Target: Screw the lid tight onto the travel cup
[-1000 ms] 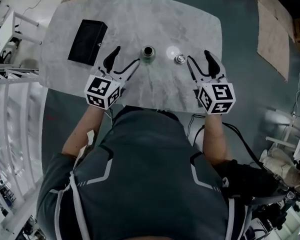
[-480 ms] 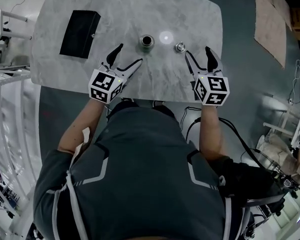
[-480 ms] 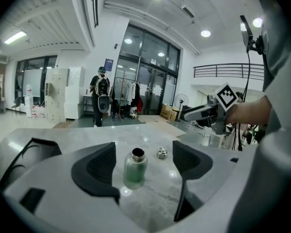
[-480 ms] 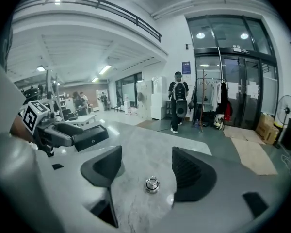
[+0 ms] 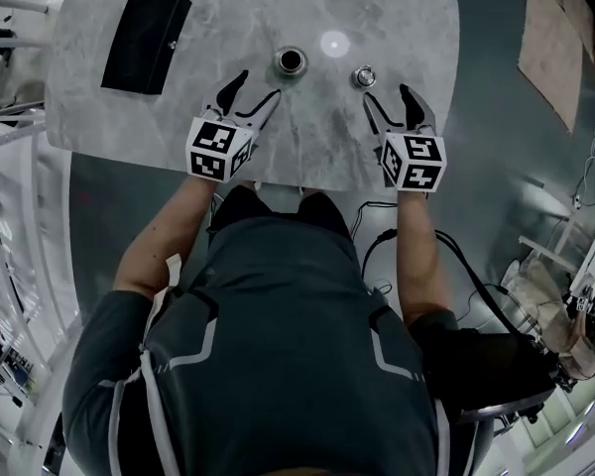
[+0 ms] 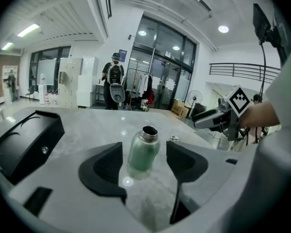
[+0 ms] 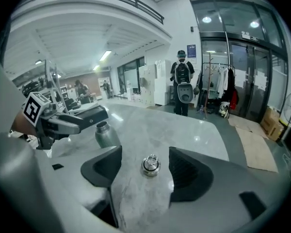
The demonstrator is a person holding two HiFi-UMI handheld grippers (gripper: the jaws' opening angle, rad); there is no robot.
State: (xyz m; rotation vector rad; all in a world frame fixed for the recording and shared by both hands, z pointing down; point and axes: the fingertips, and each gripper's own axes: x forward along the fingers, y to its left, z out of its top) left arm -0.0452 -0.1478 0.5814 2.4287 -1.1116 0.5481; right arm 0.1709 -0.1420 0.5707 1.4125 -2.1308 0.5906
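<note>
A: Where's the cup?

B: The cup (image 6: 143,152) stands upright on the table (image 5: 307,8) with its mouth open, a little ahead of the left gripper (image 5: 257,87). In the left gripper view it shows in the gap between the two jaws, and neither pad is on it.

A: So those jaws are spread?

B: Yes, spread, though they have just been closing a little. The cup is in line with the gap, but they pinch nothing.

A: And the lid?

B: The lid (image 7: 150,165) lies flat on the table, just past the tips of the right gripper (image 5: 388,95). It is in line with the gap between them, slightly nearer that gripper's left jaw, and neither jaw touches it.

A: How do the right jaws stand?

B: They are wide apart and have just been opening. They hold nothing.

A: How do the cup and lid sit relative to each other?

B: They are apart. From the right jaws, the cup is out beyond the left jaw and farther off than the lid. The left gripper's tips reach toward it.

A: Is there anything else on the table?

B: A black box (image 5: 146,28) lies well out past the left gripper's left jaw, clear of everything. Both grippers are over the table's near edge.
</note>
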